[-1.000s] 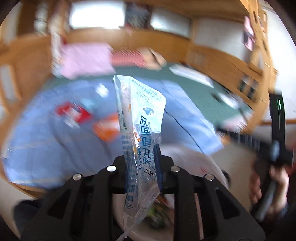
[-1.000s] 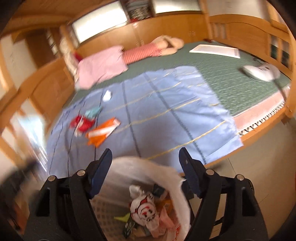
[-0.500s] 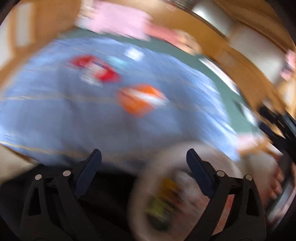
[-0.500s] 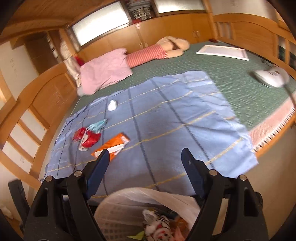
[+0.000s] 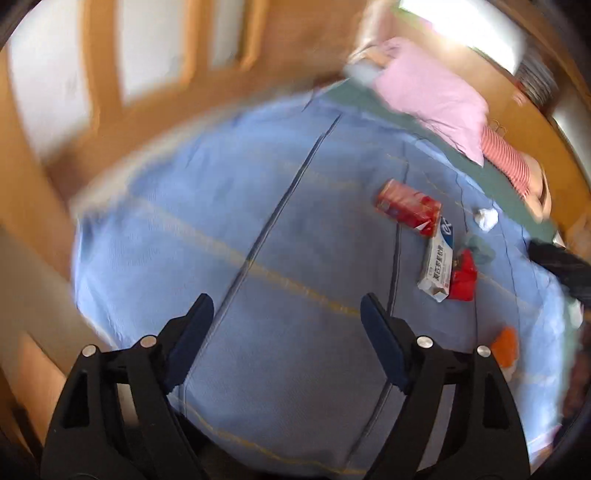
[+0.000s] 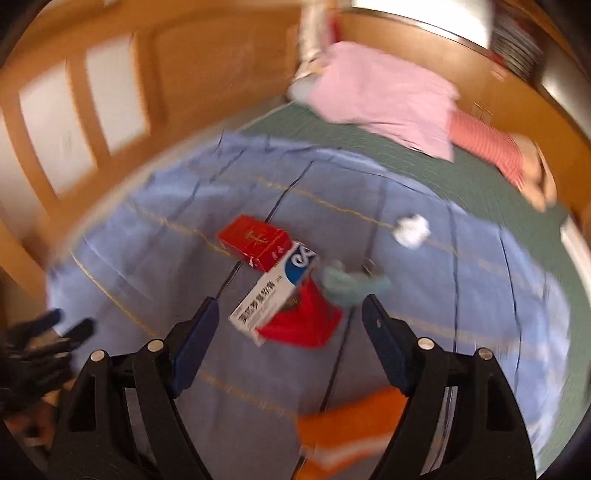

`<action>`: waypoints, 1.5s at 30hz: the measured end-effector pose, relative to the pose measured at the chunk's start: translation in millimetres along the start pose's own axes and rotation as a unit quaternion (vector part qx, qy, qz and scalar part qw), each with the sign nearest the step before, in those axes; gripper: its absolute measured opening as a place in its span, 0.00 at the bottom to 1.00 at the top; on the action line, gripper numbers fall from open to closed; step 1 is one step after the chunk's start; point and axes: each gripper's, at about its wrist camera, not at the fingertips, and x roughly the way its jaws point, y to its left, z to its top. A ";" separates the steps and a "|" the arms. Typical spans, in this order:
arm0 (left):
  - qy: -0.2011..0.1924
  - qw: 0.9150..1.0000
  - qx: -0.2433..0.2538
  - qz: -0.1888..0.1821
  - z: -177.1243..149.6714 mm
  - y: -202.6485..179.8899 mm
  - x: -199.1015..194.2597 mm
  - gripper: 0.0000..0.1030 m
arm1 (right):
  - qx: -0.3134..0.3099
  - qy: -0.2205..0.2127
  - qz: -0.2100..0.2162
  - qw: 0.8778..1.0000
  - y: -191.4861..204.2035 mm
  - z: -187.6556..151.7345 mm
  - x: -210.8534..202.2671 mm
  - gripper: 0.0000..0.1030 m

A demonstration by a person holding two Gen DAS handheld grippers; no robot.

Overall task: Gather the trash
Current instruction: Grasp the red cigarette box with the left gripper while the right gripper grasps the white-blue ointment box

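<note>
This is a bedroom in a home. A wide bed with a green woven mat (image 6: 424,162) is partly covered by a light blue striped cloth (image 5: 258,229). A pink pillow (image 6: 384,92) and a red-and-white striped bolster (image 6: 487,147) lie at its far end. Warm wooden panelling with pale inset panes (image 6: 110,99) encloses the bed, and a bright window (image 5: 461,18) sits above it.

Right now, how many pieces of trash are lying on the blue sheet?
6, maybe more hidden: red box, white-and-blue box leaning on it, red wrapper beneath that, teal scrap beside it, white crumpled ball farther off, orange packet nearest.
</note>
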 end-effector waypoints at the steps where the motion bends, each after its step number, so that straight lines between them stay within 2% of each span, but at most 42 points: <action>1: 0.011 0.999 -0.026 -0.017 3.2 7.2 4.2 0.79 | -0.026 0.014 -0.011 1.000 7.3 10.4 18.5 0.76; 3: 0.015 0.999 -0.032 -0.014 11.6 8.7 8.5 0.81 | -0.086 0.044 -0.034 0.995 25.5 35.2 64.5 0.76; 5: 0.016 1.000 -0.020 -0.008 16.3 4.7 10.9 0.82 | -0.106 0.063 -0.031 0.992 31.4 49.5 95.9 0.76; 9: 0.036 0.999 -0.020 -0.022 22.9 2.3 21.2 0.84 | -0.073 0.119 0.019 0.990 26.4 63.9 148.5 0.77; 11: 0.043 0.998 -0.034 -0.024 21.9 7.9 25.4 0.84 | -0.046 0.119 0.042 0.991 24.5 62.5 153.5 0.68; 14: 0.045 0.997 -0.065 -0.012 21.6 22.4 25.9 0.84 | 0.009 0.112 0.103 0.988 25.8 52.5 138.7 0.66; 17: 0.042 0.993 -0.108 0.002 18.3 39.0 24.3 0.84 | 0.041 0.133 0.154 0.978 43.6 26.9 113.3 0.66; 19: 0.039 0.989 -0.140 0.009 15.3 50.3 22.4 0.84 | 0.041 0.159 0.187 0.969 64.5 -1.8 95.0 0.68; 21: 0.039 0.987 -0.154 0.012 13.4 56.1 21.8 0.84 | 0.022 0.176 0.215 0.960 79.9 -20.1 81.7 0.76; 23: 0.042 0.987 -0.154 0.013 9.5 56.6 21.3 0.84 | 0.022 0.149 0.237 0.960 76.9 -29.7 60.0 0.77; 25: 0.048 0.988 -0.144 0.014 5.9 52.8 23.8 0.84 | 0.065 0.090 0.245 0.963 51.2 -26.3 41.2 0.77; 26: 0.050 0.989 -0.141 0.012 5.1 50.9 23.8 0.84 | 0.104 0.063 0.241 0.963 31.0 -22.7 37.4 0.78; 27: 0.051 0.989 -0.137 0.010 4.2 48.0 23.7 0.84 | 0.135 0.056 0.233 0.961 15.4 -19.3 40.3 0.78; 30: 0.059 0.992 -0.112 -0.004 2.4 35.0 30.2 0.84 | 0.226 0.085 0.177 0.954 -32.4 -19.8 71.3 0.78; 32: 0.076 0.993 -0.087 -0.023 1.8 22.1 37.3 0.84 | 0.248 0.102 0.131 0.955 -47.5 -23.2 89.0 0.78; 35: 0.095 0.992 -0.072 -0.042 -1.3 11.1 43.8 0.84 | 0.268 0.097 0.131 0.949 -55.9 -24.3 104.3 0.78; 37: 0.099 0.990 -0.083 -0.049 -2.8 12.0 45.6 0.84 | 0.267 0.085 0.124 0.952 -49.3 -17.8 105.2 0.78; 39: 0.095 0.989 -0.104 -0.044 -3.3 17.9 45.4 0.84 | 0.231 0.076 0.100 0.965 -34.3 -5.6 105.6 0.75; 41: 0.088 0.987 -0.131 -0.038 -3.1 27.0 44.3 0.84 | 0.180 0.084 0.071 0.977 -17.2 4.7 115.5 0.49; 42: 0.086 0.985 -0.145 -0.036 -3.0 32.5 43.6 0.84 | 0.166 0.082 0.069 0.980 -10.9 4.6 113.3 0.49; 45: 0.071 0.978 -0.193 -0.027 -3.1 52.6 38.3 0.84 | 0.132 0.091 0.102 0.982 12.5 -1.1 106.2 0.48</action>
